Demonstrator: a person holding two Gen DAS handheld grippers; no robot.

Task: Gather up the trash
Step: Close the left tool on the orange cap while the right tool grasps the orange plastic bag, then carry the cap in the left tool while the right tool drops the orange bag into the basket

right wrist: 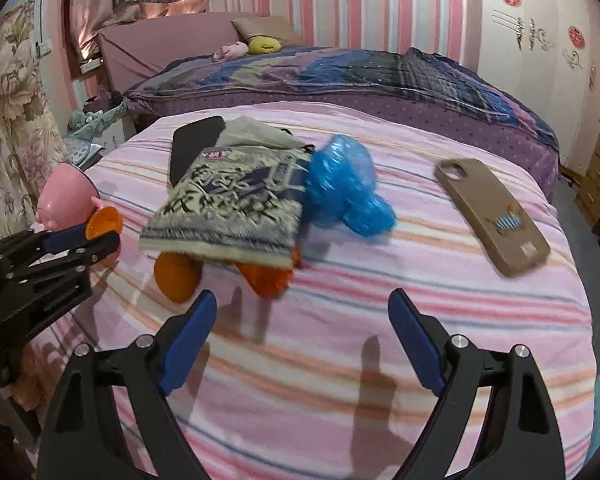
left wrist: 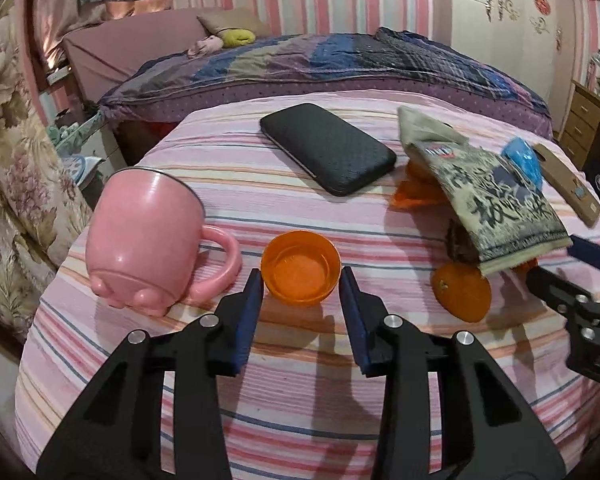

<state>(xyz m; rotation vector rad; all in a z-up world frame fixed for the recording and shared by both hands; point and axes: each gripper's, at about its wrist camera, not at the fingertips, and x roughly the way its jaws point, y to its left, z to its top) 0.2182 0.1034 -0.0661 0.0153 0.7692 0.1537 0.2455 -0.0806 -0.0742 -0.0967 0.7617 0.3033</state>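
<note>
Lying on the striped bed (left wrist: 284,360), just left of the mandarin (left wrist: 462,292) and right of the pink mug (left wrist: 148,236): one orange cup (left wrist: 300,266), mouth tilted toward the camera. Judged light, thin-walled, springy, somewhat slick; best taken across the rim, gently. Left gripper (left wrist: 300,286): jaws clamped on its two sides. Snack bag (right wrist: 232,208): crinkly, light, propped on orange items; the free front edge is suggested. Blue wrapper (right wrist: 348,196): soft, beside it. Right gripper (right wrist: 304,340): jaws apart, nothing held.
</note>
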